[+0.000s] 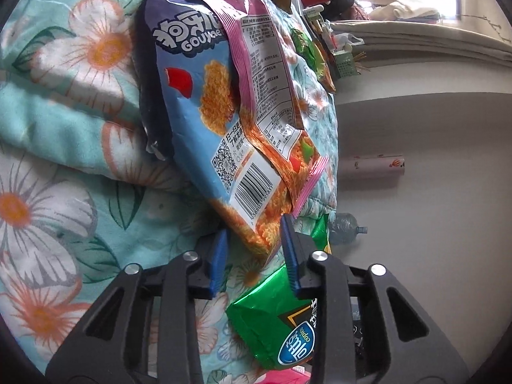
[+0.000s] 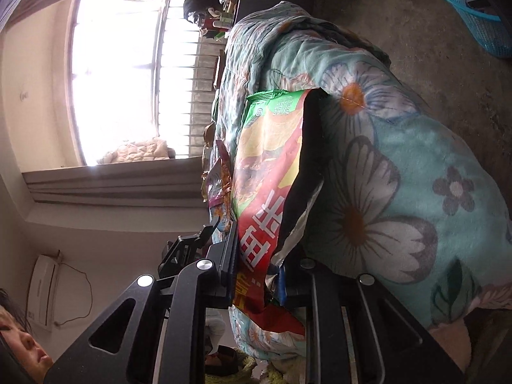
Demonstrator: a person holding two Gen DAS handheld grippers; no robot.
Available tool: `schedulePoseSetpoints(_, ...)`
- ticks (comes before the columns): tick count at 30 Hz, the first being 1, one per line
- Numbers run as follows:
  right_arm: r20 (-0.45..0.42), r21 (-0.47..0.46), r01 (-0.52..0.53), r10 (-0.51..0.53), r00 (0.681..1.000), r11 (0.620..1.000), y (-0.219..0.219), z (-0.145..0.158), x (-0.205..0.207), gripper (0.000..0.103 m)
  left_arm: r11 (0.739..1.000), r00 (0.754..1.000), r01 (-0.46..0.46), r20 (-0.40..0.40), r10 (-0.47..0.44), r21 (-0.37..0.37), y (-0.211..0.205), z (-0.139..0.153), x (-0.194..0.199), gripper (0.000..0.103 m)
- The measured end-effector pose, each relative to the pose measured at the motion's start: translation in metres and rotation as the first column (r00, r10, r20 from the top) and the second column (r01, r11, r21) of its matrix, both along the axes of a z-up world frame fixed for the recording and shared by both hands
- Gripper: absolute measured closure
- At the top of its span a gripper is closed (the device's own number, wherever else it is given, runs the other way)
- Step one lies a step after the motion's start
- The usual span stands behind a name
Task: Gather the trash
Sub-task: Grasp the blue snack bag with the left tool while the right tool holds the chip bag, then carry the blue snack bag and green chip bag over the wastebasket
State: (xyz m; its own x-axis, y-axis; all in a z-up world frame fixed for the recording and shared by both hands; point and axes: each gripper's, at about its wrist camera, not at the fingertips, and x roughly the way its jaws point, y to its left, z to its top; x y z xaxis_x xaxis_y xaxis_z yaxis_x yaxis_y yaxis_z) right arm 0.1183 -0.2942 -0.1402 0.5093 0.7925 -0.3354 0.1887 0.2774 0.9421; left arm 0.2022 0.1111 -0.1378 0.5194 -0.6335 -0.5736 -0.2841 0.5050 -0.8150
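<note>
A blue and orange snack bag (image 1: pixel 204 102) with a pink torn top lies on the floral quilt (image 1: pixel 64 147). Its lower corner sits between the blue pads (image 1: pixel 217 256) of my left gripper (image 1: pixel 256 243). The right pad touches the bag's edge, while a strip of quilt shows beside the left pad. A green foil bag (image 1: pixel 272 316) lies just under this gripper. My right gripper (image 2: pixel 256 272) is shut on a red and green chip bag (image 2: pixel 268 166), which stretches away over the quilt (image 2: pixel 400 176).
A cluttered desk (image 1: pixel 320 16) stands beyond the quilt under a bright window (image 2: pixel 121 73). A plastic water bottle (image 1: pixel 345 227) and a paper roll (image 1: pixel 374 166) lie on the floor. A blue mesh basket (image 2: pixel 473 9) sits on the concrete. A person's head (image 2: pixel 19 342) shows at the edge.
</note>
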Motion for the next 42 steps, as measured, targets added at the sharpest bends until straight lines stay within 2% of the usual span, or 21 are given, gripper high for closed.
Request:
schedulePoseSetpoints(4, 0.014, -0.012, 0.006, -0.005, 1.0, 1.0, -0.002, 0.002, 0.0, 0.084, 0.996, 0.997, -0.018, 0.077, 0.012, 0.085, 0.002, 0.019, -0.004, 0.089)
schedulePoseSetpoints(7, 0.024, -0.018, 0.012, -0.012, 1.0, 1.0, -0.005, 0.008, -0.002, 0.085, 0.986, 0.989, 0.001, 0.146, -0.025, 0.166, 0.006, 0.043, -0.014, 0.094)
schedulePoseSetpoints(9, 0.037, -0.025, 0.012, -0.011, 0.999, 1.0, -0.007, 0.016, -0.005, 0.087, 0.971, 0.979, 0.013, 0.194, -0.061, 0.24, 0.01, 0.065, -0.025, 0.097)
schedulePoseSetpoints(11, 0.055, -0.039, 0.007, -0.005, 0.998, 0.999, -0.006, 0.025, -0.007, 0.088, 0.939, 0.961, 0.028, 0.25, -0.119, 0.342, 0.015, 0.091, -0.041, 0.1)
schedulePoseSetpoints(13, 0.07, -0.063, 0.003, 0.001, 0.998, 0.998, -0.003, 0.035, -0.007, 0.088, 0.876, 0.936, 0.049, 0.284, -0.208, 0.48, 0.014, 0.119, -0.058, 0.101)
schedulePoseSetpoints(14, 0.08, -0.071, -0.001, 0.007, 0.997, 0.997, -0.003, 0.041, -0.007, 0.089, 0.828, 0.923, 0.054, 0.288, -0.254, 0.558, 0.012, 0.131, -0.067, 0.101)
schedulePoseSetpoints(16, 0.095, -0.084, -0.006, 0.014, 0.995, 0.996, -0.001, 0.048, -0.007, 0.09, 0.688, 0.889, 0.069, 0.269, -0.371, 0.723, 0.001, 0.153, -0.088, 0.101)
schedulePoseSetpoints(17, 0.101, -0.091, -0.013, 0.022, 0.995, 0.996, 0.001, 0.051, -0.008, 0.09, 0.628, 0.875, 0.076, 0.25, -0.415, 0.774, -0.002, 0.16, -0.099, 0.101)
schedulePoseSetpoints(18, 0.107, -0.096, -0.021, 0.031, 0.994, 0.995, 0.003, 0.054, -0.008, 0.09, 0.584, 0.863, 0.091, 0.228, -0.45, 0.807, -0.006, 0.165, -0.107, 0.101)
schedulePoseSetpoints(19, 0.116, -0.099, -0.031, 0.043, 0.992, 0.995, 0.006, 0.057, -0.008, 0.091, 0.552, 0.853, 0.111, 0.206, -0.48, 0.826, -0.009, 0.168, -0.114, 0.101)
schedulePoseSetpoints(21, 0.133, -0.105, -0.051, 0.065, 0.989, 0.993, 0.013, 0.062, -0.006, 0.091, 0.523, 0.841, 0.15, 0.17, -0.513, 0.839, -0.011, 0.168, -0.124, 0.101)
schedulePoseSetpoints(22, 0.142, -0.112, -0.061, 0.077, 0.987, 0.992, 0.018, 0.065, -0.005, 0.091, 0.524, 0.838, 0.169, 0.159, -0.523, 0.835, -0.011, 0.165, -0.126, 0.101)
schedulePoseSetpoints(23, 0.149, -0.118, -0.072, 0.089, 0.985, 0.99, 0.022, 0.067, -0.004, 0.091, 0.537, 0.836, 0.186, 0.155, -0.527, 0.823, -0.013, 0.16, -0.128, 0.101)
schedulePoseSetpoints(27, 0.137, -0.131, -0.097, 0.115, 0.984, 0.987, 0.033, 0.066, -0.001, 0.091, 0.627, 0.83, 0.214, 0.2, -0.522, 0.749, -0.024, 0.149, -0.121, 0.098)
schedulePoseSetpoints(29, 0.132, -0.139, -0.099, 0.118, 0.984, 0.985, 0.034, 0.067, -0.002, 0.091, 0.66, 0.825, 0.228, 0.217, -0.521, 0.716, -0.036, 0.146, -0.115, 0.096)
schedulePoseSetpoints(32, 0.134, -0.152, -0.105, 0.126, 0.983, 0.983, 0.036, 0.071, 0.0, 0.088, 0.672, 0.82, 0.237, 0.227, -0.526, 0.702, -0.046, 0.142, -0.104, 0.089)
schedulePoseSetpoints(36, 0.134, -0.168, -0.106, 0.13, 0.982, 0.98, 0.039, 0.072, 0.002, 0.085, 0.686, 0.827, 0.246, 0.221, -0.517, 0.684, -0.056, 0.134, -0.088, 0.08)
schedulePoseSetpoints(40, 0.102, -0.172, -0.098, 0.116, 0.988, 0.98, 0.04, 0.064, 0.006, 0.069, 0.687, 0.829, 0.253, 0.213, -0.517, 0.682, -0.064, 0.127, -0.077, 0.075)
schedulePoseSetpoints(42, 0.085, -0.177, -0.089, 0.105, 0.991, 0.98, 0.041, 0.059, 0.008, 0.067, 0.682, 0.826, 0.259, 0.209, -0.523, 0.684, -0.068, 0.125, -0.074, 0.074)
